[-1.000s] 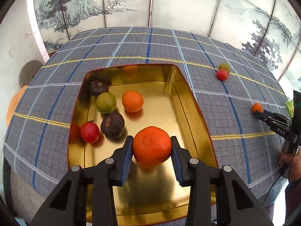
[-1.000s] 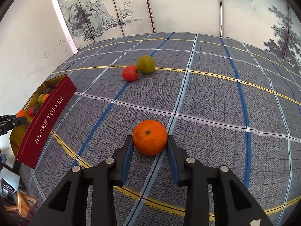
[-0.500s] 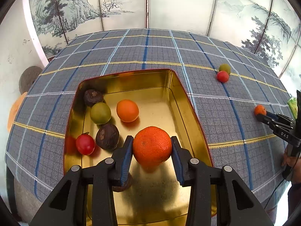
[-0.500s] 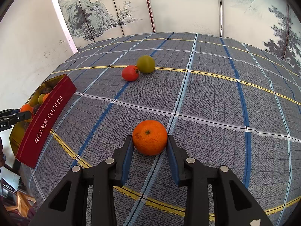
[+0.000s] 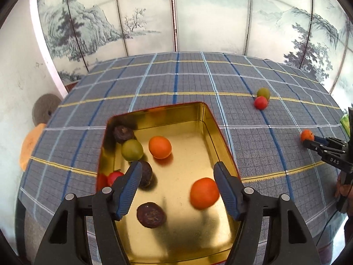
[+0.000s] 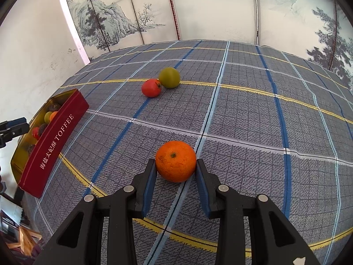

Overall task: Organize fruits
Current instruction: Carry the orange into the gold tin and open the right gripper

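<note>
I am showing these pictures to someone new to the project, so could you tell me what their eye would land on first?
Most striking is the gold tin at the table's left, fruit scattered inside, with an orange blurred between the open left gripper, whose jaws have just opened. Next, the right gripper clamps a bright orange fruit on the plaid cloth, with a red fruit and green fruit touching beyond.

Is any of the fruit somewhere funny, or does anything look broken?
Nothing looks broken or spilled. Three fruits are not in the gold tin yet: a red one and a green one touching each other on the cloth, and the orange gripped by the right gripper.
</note>
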### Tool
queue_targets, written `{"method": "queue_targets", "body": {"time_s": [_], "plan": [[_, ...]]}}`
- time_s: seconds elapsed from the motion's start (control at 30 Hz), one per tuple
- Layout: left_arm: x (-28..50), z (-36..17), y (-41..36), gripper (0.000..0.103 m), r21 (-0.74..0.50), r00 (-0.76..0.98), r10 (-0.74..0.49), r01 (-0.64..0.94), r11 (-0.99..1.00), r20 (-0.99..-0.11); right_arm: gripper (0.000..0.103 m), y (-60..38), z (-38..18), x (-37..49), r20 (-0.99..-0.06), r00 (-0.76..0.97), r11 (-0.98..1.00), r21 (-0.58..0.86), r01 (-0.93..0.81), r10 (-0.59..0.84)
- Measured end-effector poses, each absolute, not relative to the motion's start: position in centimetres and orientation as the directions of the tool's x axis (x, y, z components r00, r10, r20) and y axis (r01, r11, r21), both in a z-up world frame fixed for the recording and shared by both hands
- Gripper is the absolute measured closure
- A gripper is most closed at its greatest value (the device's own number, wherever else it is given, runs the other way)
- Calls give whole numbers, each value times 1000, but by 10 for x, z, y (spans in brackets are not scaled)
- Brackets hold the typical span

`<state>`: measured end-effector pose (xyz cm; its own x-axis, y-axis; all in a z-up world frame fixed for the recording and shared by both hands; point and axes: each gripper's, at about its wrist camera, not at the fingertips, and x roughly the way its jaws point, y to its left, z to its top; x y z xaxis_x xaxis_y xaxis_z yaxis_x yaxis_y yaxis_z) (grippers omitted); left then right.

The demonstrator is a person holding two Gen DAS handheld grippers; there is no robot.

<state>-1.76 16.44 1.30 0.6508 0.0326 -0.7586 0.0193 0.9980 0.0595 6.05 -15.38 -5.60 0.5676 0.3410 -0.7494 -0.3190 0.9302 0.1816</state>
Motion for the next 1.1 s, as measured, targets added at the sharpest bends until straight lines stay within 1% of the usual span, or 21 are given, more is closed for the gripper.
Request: {"method": "queue_targets", "body": {"time_s": [0.33, 0.63, 0.87, 1.1], "plan": [[-39, 15, 165, 35, 89, 657, 66, 2, 996, -751, 71, -140, -28, 42, -716, 588, 914, 182, -362, 376], [-58, 20, 176, 35, 84, 670, 81, -28, 996, -738, 71, -105, 6, 21, -671, 592, 873, 180, -453, 446], [-72, 19, 190, 35, 77, 674, 99, -62, 995, -732, 71, -58, 30, -1, -643, 551, 808, 190, -557, 531], [-85, 16, 210, 35, 53, 674, 109, -103, 993, -730, 71, -6, 33, -16, -652, 490, 744, 175, -645, 578]]}}
